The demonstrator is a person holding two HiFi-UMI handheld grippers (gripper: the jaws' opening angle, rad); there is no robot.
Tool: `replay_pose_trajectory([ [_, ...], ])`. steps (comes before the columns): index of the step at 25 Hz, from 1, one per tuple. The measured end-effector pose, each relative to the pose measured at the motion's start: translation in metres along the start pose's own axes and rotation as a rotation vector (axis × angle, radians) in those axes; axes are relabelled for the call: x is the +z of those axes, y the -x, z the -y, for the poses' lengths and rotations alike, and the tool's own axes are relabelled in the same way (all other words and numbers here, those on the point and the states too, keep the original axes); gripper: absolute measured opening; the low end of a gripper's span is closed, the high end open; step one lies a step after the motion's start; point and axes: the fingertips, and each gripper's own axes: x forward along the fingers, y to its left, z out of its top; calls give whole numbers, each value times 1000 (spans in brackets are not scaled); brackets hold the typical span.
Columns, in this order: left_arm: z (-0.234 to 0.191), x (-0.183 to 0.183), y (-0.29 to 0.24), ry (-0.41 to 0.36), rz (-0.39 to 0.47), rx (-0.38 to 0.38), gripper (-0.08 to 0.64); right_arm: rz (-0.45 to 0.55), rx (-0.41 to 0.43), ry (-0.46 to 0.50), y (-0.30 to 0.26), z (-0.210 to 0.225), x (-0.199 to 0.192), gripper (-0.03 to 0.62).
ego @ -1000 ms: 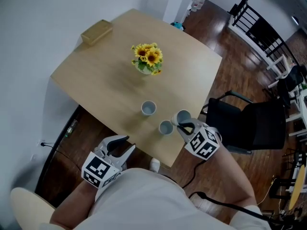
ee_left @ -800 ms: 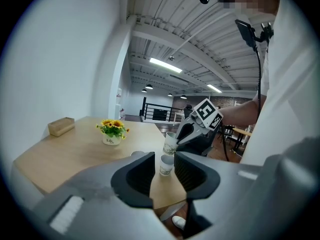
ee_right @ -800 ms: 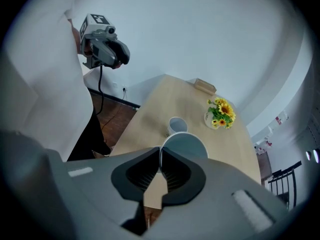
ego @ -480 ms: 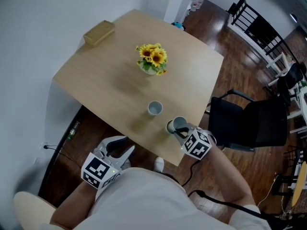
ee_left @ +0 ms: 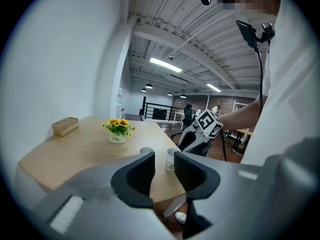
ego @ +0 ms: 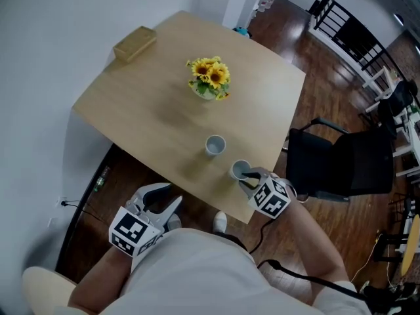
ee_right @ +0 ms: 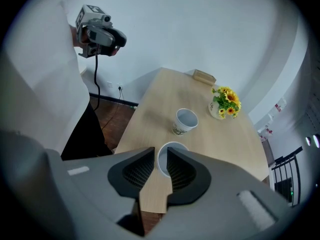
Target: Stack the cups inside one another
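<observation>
Two white paper cups sit nested [ego: 240, 169] near the table's front right edge, with a single cup [ego: 214, 144] just beyond them. My right gripper [ego: 248, 178] points down at the nested pair. In the right gripper view its jaws [ee_right: 161, 154] are opening, with the near wall of the top cup [ee_right: 175, 148] between them and a gap at the pad; the single cup [ee_right: 186, 121] stands farther on. My left gripper [ego: 165, 199] hangs below the front edge, open and empty. The left gripper view [ee_left: 164, 158] shows the nested cups [ee_left: 171, 159] through its gap.
The light wooden table [ego: 151, 110] carries a small vase of sunflowers [ego: 209, 81] at its middle and a wooden box [ego: 134, 42] at the far left corner. A black chair [ego: 341, 169] stands on the wooden floor to the right of the table.
The right gripper carried a cup left and down and set it inside the cup near the table's edge. Three separate cups became a nested pair and one single. The left gripper stayed below the edge.
</observation>
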Motion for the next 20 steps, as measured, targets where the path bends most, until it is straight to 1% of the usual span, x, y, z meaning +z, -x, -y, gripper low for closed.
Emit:
replay_pose_trajectory([
  [6,-2,1,3,-15,11,-15,129,28,-40,3,16,-4,16,84],
  [12,2,-3,8,-77,11,-30,127,71,-63,11,13,-5,51,84],
  [14,3,-3,12,-66,18,-36,129,58,-65,37,1,-2,62,84],
  [16,0,-6,19,-63,22,-33,141,24,-70,87,-15,4,71,84],
  [18,-5,-11,29,-64,20,-17,144,-18,-70,132,-35,12,77,84],
  [20,-10,-17,40,-51,18,5,146,-60,-67,158,-53,22,79,84],
])
